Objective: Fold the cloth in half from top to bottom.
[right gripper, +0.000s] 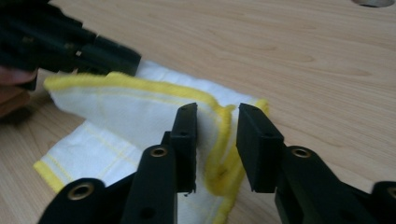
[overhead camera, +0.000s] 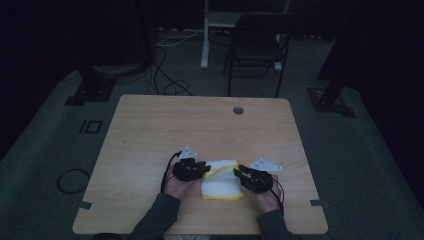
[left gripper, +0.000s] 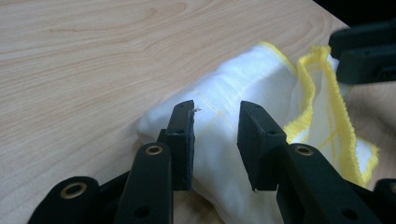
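A white cloth with a yellow hem (overhead camera: 222, 184) lies folded and rumpled on the wooden table (overhead camera: 200, 125) near its front edge. My left gripper (overhead camera: 206, 168) is at the cloth's left end. In the left gripper view its jaws (left gripper: 215, 135) stand apart over a white fold of the cloth (left gripper: 243, 79), and the pads do not press on it. My right gripper (overhead camera: 239, 172) is at the cloth's right end. In the right gripper view its jaws (right gripper: 215, 140) stand apart with the yellow hem (right gripper: 224, 140) in the gap, not pinched.
A round cable hole (overhead camera: 238, 110) sits near the table's far edge. Behind the table stand a dark folding chair (overhead camera: 255, 42) and a white post (overhead camera: 205, 35). Cables (overhead camera: 165, 75) lie on the floor. Bare wood spreads beyond the cloth.
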`<control>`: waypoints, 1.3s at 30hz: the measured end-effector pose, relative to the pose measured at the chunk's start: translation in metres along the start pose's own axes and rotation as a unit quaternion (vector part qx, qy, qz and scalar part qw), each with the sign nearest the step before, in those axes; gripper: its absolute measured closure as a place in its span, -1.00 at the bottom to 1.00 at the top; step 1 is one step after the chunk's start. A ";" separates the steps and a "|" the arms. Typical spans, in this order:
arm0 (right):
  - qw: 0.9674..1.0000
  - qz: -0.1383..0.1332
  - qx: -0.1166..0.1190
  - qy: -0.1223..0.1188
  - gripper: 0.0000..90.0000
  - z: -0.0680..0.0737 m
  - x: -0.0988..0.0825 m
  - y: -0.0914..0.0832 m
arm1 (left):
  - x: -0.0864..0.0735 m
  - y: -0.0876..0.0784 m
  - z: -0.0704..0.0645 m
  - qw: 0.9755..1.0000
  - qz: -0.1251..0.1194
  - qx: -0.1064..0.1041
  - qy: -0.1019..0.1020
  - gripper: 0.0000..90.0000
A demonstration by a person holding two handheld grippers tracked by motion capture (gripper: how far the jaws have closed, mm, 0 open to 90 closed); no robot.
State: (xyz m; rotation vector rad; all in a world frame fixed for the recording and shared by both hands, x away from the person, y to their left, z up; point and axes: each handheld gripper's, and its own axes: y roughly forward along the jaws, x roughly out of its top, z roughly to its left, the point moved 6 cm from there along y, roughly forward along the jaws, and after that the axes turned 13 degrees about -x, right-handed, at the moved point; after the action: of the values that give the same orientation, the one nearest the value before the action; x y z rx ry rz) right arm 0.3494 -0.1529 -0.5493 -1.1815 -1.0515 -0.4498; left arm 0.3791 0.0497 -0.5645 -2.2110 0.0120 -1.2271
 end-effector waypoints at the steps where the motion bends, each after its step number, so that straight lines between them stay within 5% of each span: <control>1: 1.000 -0.002 -0.001 0.001 0.46 -0.002 0.000 -0.001 | -0.001 0.000 -0.001 1.000 0.001 0.000 0.001 0.49; 11: 0.999 -0.006 -0.018 0.025 0.44 -0.017 0.000 -0.005 | -0.014 -0.007 -0.010 1.000 0.007 0.003 0.016 0.45; 27: 0.999 0.004 -0.032 0.033 0.41 -0.029 -0.005 -0.001 | -0.031 -0.021 -0.021 1.000 0.015 0.004 0.027 0.41; 35: 0.997 0.023 -0.061 0.039 0.37 -0.046 -0.015 0.007 | -0.033 -0.036 -0.015 1.000 0.003 0.017 0.019 0.39; 39: 0.997 0.030 -0.056 0.035 0.40 -0.046 -0.016 0.009 | -0.030 -0.043 -0.013 1.000 -0.006 0.021 0.015 0.38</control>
State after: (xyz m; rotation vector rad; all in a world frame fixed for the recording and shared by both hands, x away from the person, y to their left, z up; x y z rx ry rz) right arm 0.3677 -0.1946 -0.5678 -1.2829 -0.9380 -0.5053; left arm 0.3406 0.0869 -0.5609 -2.1585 -0.0152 -1.2562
